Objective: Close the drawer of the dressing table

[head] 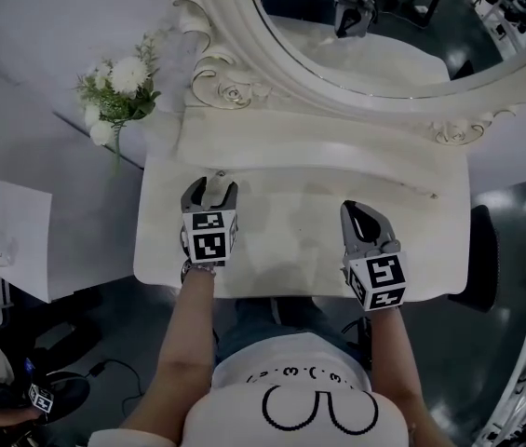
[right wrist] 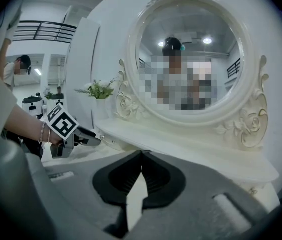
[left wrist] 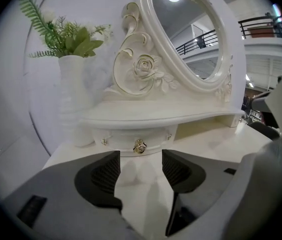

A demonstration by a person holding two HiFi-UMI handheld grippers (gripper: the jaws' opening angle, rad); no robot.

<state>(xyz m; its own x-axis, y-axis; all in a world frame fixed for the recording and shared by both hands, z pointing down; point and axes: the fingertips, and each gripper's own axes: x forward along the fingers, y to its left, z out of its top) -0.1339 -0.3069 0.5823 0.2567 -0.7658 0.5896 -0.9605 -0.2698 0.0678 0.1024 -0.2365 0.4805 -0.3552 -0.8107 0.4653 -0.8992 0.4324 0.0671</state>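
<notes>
One drawer (left wrist: 123, 140), one vase (left wrist: 74, 99)

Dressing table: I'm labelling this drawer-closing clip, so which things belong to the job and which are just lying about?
Job: drawer, its gold knob, left gripper, jaws apart, facing the knob.
Lying about: vase of flowers, mirror, right gripper, jaws together.
</notes>
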